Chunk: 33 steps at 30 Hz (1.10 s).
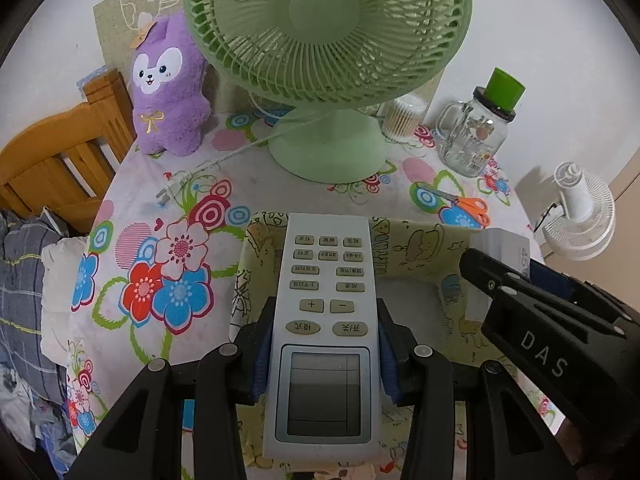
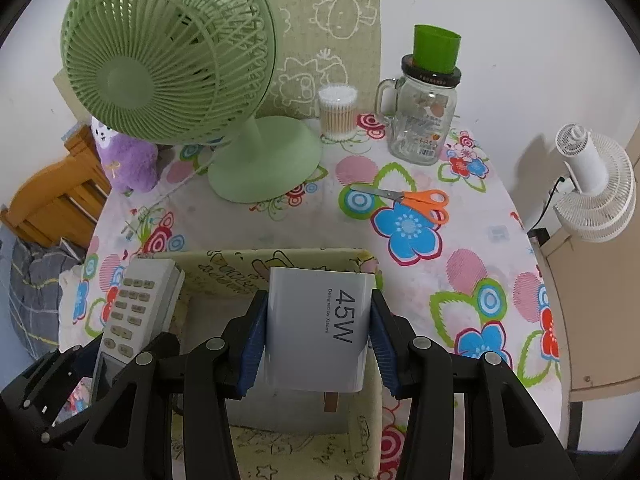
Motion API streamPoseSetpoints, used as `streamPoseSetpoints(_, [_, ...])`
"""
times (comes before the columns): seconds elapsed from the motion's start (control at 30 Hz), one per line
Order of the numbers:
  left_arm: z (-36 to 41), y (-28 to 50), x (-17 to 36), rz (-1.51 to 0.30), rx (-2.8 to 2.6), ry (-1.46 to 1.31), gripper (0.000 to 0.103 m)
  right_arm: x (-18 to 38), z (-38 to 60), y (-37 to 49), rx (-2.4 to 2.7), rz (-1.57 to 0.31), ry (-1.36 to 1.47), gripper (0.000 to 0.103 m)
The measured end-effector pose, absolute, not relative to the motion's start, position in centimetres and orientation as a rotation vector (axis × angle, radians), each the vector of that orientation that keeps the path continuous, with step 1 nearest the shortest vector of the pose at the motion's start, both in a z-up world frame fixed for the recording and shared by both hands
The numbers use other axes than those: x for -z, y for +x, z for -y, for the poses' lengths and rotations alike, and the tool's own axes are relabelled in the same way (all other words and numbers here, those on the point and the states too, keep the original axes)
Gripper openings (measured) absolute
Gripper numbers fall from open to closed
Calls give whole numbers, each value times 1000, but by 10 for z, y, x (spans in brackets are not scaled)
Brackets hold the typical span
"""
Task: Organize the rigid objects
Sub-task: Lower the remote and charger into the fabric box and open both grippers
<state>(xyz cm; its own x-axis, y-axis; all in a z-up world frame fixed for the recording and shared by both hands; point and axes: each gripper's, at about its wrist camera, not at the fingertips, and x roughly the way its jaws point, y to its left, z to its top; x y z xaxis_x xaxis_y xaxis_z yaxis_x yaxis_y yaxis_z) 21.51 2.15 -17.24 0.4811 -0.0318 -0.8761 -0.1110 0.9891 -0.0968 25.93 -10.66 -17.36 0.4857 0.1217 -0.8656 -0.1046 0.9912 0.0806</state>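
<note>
Left hand-held gripper [image 1: 320, 364] clamps a white remote [image 1: 324, 320] and right hand-held gripper [image 2: 316, 344] clamps a white charger [image 2: 316, 328] printed "45W, Designed by Xiaomi", both over the cartoon-print fabric bin [image 2: 224, 272] on the counter [image 2: 460, 248].

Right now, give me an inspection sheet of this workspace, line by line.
Surface: floral tablecloth over a round table.
Job's things: remote control and 45W charger, both held above the fabric storage box.
Clutter: green desk fan, purple plush toy, cotton swab tub, glass mug jar topped by a green cup, orange scissors.
Grippers: left claw shut on the remote; right claw shut on the charger.
Cables: the green fan's cord and plug lie loose.
Surroundings: white clip fan, wooden chair, bedding.
</note>
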Motion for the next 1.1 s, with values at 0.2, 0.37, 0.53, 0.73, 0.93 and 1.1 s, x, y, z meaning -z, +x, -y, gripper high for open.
streamPoseSetpoints(0.2, [-22, 220, 181, -1084, -65, -149, 45, 184, 100, 265, -141, -1071, 0, 51])
streamPoseSetpoints(0.37, [-24, 222, 188, -1099, -92, -142, 45, 190, 99, 270, -132, -1075, -10, 51])
streamPoseSetpoints(0.53, [-20, 222, 192, -1104, -111, -98, 46, 197, 98, 274, -128, -1086, -5, 51])
streamPoseSetpoints(0.73, [-21, 223, 196, -1118, -111, -115, 46, 194, 99, 277, -125, -1066, 15, 51])
streamPoseSetpoints(0.93, [-20, 221, 183, -1072, -108, -107, 53, 194, 98, 275, -134, -1079, 5, 56])
streamPoseSetpoints(1.1, [-20, 215, 179, -1076, -103, -107, 57, 189, 96, 266, -164, -1080, 16, 69])
